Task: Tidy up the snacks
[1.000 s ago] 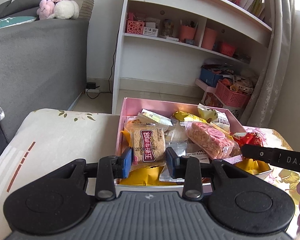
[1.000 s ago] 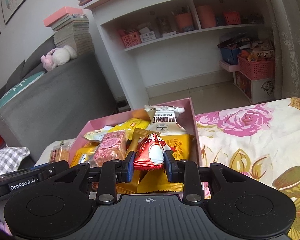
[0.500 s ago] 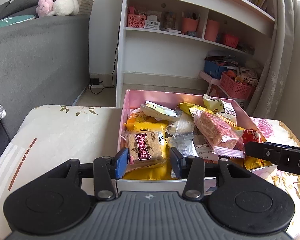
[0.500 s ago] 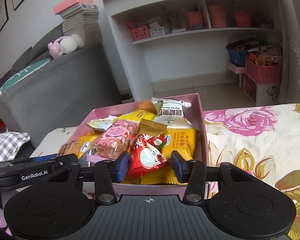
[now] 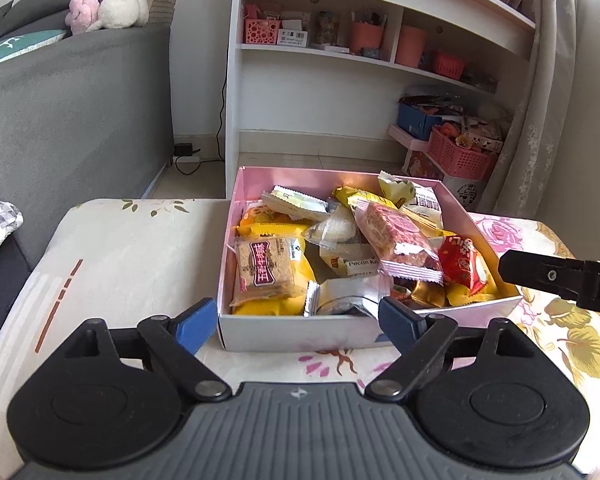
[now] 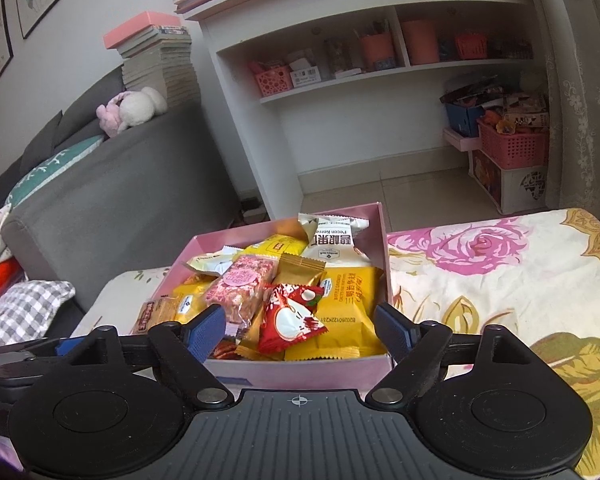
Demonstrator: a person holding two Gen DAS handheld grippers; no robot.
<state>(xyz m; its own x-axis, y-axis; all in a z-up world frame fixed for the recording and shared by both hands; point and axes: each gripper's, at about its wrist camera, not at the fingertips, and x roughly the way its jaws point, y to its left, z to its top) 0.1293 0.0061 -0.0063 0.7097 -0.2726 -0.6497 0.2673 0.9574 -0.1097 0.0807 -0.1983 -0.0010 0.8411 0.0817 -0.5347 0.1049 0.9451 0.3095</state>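
- Now, your left gripper [image 5: 296, 316] sits at the near wall of the pink box [image 5: 300, 332], jaws spreading wide with nothing between them but that wall.
- Your right gripper [image 6: 300, 326] hovers at the box's near edge too, jaws likewise opening and empty; the red packet [image 6: 288, 316] lies loose in the box just beyond them.
- The snacks are all inside the box, piled above its rim: the brown biscuit pack [image 5: 264, 268] at the near left, the pink crisp bar [image 5: 396, 236] across the middle, yellow wafer packs [image 6: 348, 312] beneath, a white pecan packet [image 6: 332, 240] against the far wall.
- Judging by the wrappers, these are light, crinkly and slippery; the contents likely crumble, so pinch gently.
- Take each one by a crimped end seal or across its narrow width, not the puffed middle.
- The silver packet [image 5: 348, 298] at the near wall looks partly buried; its shape is hard to read, so lift it slowly.
- No snack appears left on the cloth beside the box.
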